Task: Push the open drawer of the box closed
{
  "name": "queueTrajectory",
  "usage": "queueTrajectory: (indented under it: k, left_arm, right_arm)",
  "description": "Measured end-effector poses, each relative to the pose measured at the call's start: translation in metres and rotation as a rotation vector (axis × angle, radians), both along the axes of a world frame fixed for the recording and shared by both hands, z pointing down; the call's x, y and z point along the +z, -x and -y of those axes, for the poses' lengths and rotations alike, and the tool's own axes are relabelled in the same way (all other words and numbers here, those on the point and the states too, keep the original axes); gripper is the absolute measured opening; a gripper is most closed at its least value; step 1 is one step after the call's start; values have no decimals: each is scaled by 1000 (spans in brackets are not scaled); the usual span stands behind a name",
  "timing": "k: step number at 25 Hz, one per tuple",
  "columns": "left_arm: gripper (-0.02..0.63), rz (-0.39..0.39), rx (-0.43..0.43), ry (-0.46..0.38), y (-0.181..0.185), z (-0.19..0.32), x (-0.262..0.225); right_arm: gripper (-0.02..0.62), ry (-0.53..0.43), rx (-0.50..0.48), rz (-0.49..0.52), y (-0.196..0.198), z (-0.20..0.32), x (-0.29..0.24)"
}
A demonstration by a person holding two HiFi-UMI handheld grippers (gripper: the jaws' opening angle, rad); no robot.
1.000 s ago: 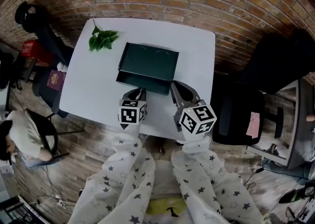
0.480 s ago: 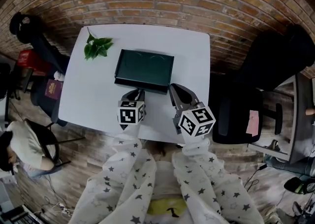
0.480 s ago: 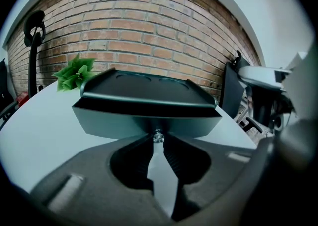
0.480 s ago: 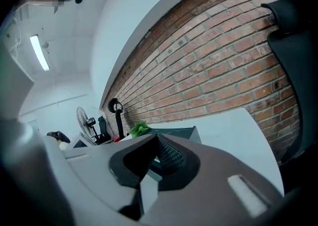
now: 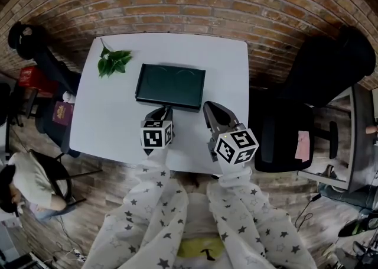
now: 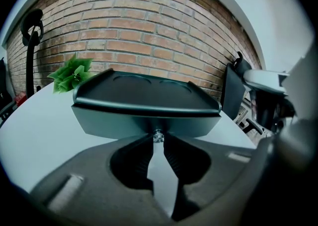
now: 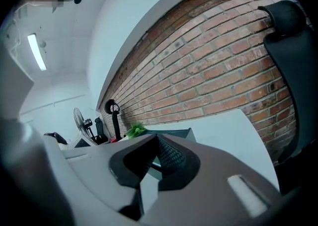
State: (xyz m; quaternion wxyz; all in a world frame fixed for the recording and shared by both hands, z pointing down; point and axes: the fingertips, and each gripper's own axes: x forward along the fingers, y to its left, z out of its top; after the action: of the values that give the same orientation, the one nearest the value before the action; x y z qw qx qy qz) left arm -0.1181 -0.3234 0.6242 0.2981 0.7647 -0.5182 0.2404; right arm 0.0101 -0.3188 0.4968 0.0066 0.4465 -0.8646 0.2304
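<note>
A dark green box (image 5: 171,84) lies on the white table (image 5: 112,120). In the left gripper view its drawer front (image 6: 114,123) sits flush under the lid (image 6: 144,91), with a small metal knob (image 6: 158,135) at its middle. My left gripper (image 5: 167,109) points at that front, and its tips (image 6: 158,139) are closed on the knob. My right gripper (image 5: 208,107) hovers just right of the box's near corner, shut, with nothing between its jaws. The right gripper view (image 7: 155,138) shows only a strip of the box (image 7: 174,133) past the jaws.
A green leafy sprig (image 5: 113,62) lies at the table's far left corner. A brick wall (image 5: 189,2) runs behind the table. A black office chair (image 5: 283,138) stands to the right and dark gear (image 5: 35,43) to the left. The table's near edge lies just under both grippers.
The drawer, sticking out toward me a second ago, has slid into the box. My left gripper has moved forward with it. The right gripper has stayed in place.
</note>
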Motion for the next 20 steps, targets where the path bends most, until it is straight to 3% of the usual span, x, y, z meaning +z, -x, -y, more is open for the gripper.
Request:
queueTrajectory:
  k: [20]
  left_arm:
    - [64, -7, -10, -2, 1, 8, 2]
  right_arm:
    - [8, 0, 14, 0, -3, 4, 1]
